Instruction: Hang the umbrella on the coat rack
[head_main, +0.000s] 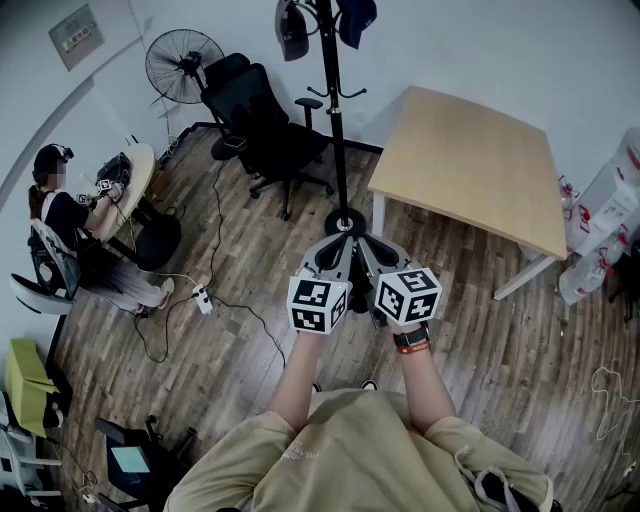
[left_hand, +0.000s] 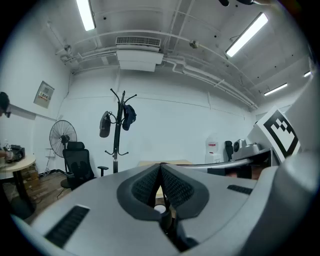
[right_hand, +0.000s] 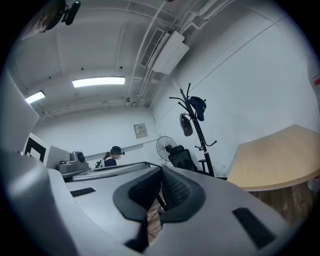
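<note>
Head view — coat rack top cropped | left gripper, right gripper closed, empty

Head count of the room

Two grippers, the left gripper and the right gripper; one coat rack carrying two hanging things, a dark item and a second dark item; one fan; one office chair; one square tabletop; one round table; one seated person.
</note>
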